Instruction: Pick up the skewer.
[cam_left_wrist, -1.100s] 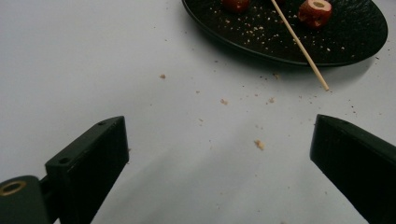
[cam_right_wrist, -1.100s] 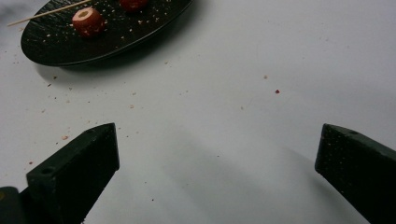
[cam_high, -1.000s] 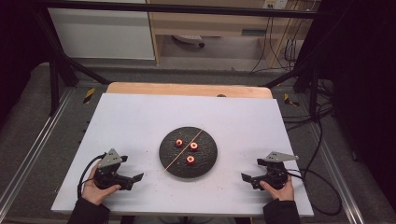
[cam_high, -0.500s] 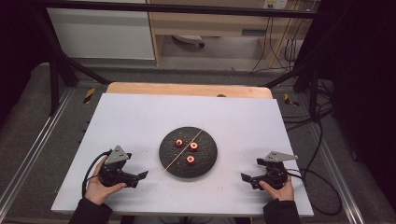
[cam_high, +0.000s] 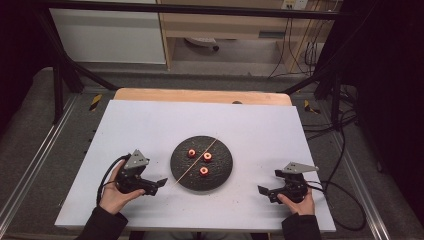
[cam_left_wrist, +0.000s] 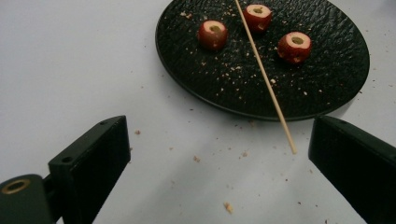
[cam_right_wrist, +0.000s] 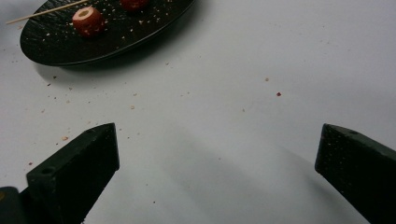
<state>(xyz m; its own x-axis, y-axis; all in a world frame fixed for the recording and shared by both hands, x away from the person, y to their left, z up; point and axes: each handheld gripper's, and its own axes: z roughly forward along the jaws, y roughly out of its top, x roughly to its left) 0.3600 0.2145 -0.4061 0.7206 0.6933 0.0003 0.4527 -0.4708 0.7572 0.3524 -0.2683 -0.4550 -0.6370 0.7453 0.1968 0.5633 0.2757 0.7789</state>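
Bare white surface (cam_high: 150, 125) all around us, black plate (cam_high: 222, 172) in the middle blocking a straight crossing, skewer (cam_left_wrist: 266, 79) tip jutting over its rim just ahead of our left tongs (cam_left_wrist: 219, 163), our right tongs (cam_right_wrist: 215, 172) facing open surface

Left hand-held gripper (cam_high: 161, 183) moved rightward, closer to plate (cam_high: 181, 175) and skewer (cam_high: 195, 160) end.
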